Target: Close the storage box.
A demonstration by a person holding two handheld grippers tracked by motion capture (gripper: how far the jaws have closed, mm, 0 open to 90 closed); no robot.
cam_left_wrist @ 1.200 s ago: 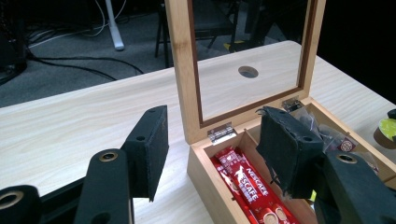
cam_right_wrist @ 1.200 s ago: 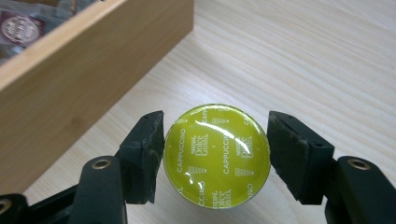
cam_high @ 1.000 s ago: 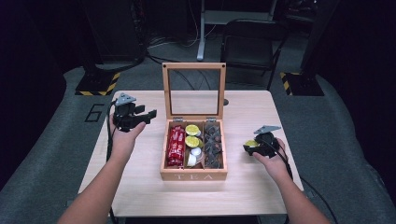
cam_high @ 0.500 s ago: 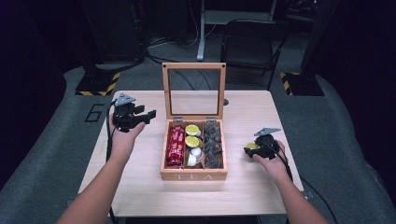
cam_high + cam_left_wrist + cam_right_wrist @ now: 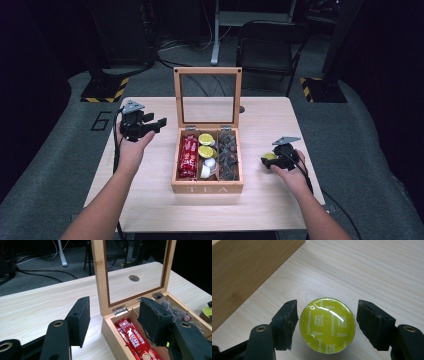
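Right gripper jaws have just been opening off the yellow capsule; left gripper spread, holding nothing.

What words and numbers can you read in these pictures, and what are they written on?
"TEA": front wall of the wooden box.
"NESCAFE": red sachets in the box's left compartment.
"CAPPUCCINO" and "Dolce Gusto": green lid of the capsule on the table between the right gripper's jaws; its first small line is too blurred.
"6": grey floor left of the table.
Print on the clear packets: too small to read.
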